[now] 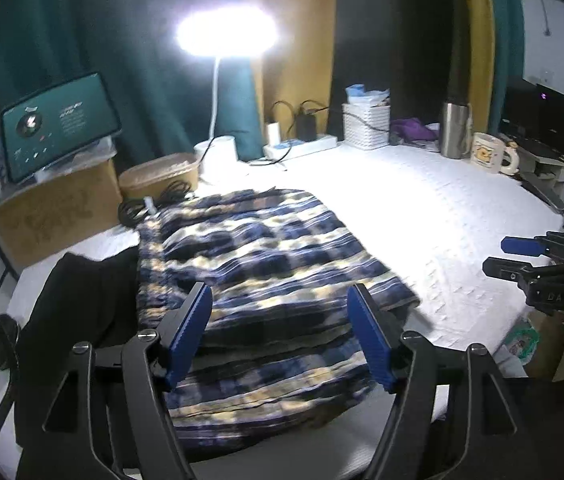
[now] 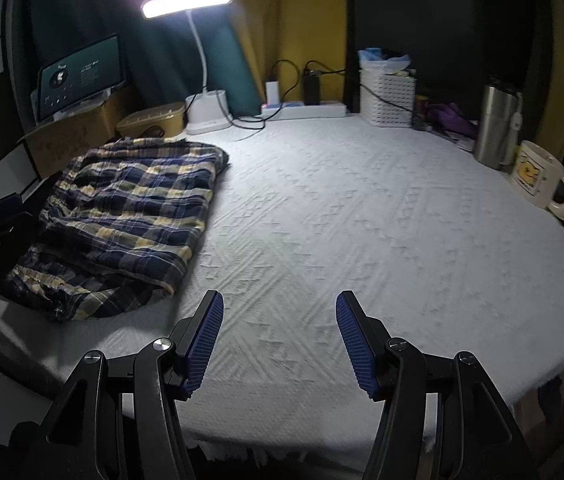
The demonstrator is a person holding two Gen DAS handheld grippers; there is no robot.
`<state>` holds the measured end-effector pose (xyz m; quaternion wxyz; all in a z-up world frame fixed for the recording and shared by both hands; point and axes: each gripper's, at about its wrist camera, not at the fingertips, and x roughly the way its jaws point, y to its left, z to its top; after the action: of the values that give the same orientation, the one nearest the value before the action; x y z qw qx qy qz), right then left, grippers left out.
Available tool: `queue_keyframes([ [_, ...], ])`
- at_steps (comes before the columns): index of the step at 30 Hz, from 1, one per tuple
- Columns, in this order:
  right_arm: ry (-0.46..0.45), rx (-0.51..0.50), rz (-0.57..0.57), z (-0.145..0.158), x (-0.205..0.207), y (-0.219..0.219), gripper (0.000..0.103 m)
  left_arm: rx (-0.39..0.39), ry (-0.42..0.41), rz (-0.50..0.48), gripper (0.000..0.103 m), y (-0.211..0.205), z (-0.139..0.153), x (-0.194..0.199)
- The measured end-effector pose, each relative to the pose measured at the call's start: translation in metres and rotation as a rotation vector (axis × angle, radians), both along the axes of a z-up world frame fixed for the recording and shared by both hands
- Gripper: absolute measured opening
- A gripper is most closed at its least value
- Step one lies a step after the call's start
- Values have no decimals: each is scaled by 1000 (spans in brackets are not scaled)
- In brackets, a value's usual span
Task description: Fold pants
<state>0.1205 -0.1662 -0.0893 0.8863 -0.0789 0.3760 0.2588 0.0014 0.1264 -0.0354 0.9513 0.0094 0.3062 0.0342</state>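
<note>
The blue, white and yellow plaid pants (image 1: 266, 280) lie folded into a compact bundle on the white textured tablecloth (image 1: 441, 216), toward the table's left side. My left gripper (image 1: 280, 300) hovers just above the bundle's near part, open, nothing between its blue pads. In the right wrist view the pants (image 2: 122, 216) sit at the left, and my right gripper (image 2: 280, 308) is open over bare cloth to their right, apart from them. The right gripper (image 1: 499, 256) also shows at the right edge of the left wrist view.
A lit desk lamp (image 2: 188, 0), cardboard box with a green device (image 1: 58, 132), round lidded box (image 1: 158, 176), power strip (image 2: 301, 110), white basket (image 2: 387, 96), steel flask (image 2: 493, 128) and mug (image 2: 537, 176) line the back and right. A black garment (image 1: 78, 308) lies left of the pants.
</note>
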Motion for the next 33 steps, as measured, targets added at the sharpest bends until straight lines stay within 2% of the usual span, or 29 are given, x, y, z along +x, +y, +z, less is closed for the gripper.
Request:
queue_keyframes([
  [6, -29, 10, -39, 9, -5, -22, 61, -1, -23, -13, 72, -18, 12, 1],
  [12, -66, 26, -74, 22, -11, -41, 61, -22, -101, -54, 73, -38, 32, -5],
  [24, -196, 47, -99, 69, -31, -60, 62, -59, -233, -90, 86, -53, 62, -19],
  [28, -236, 52, -97, 84, -37, -63, 63, -62, -256, -81, 96, -53, 68, -22],
  [33, -282, 58, -86, 101, -42, -64, 65, -61, -290, -55, 96, -50, 76, -28],
])
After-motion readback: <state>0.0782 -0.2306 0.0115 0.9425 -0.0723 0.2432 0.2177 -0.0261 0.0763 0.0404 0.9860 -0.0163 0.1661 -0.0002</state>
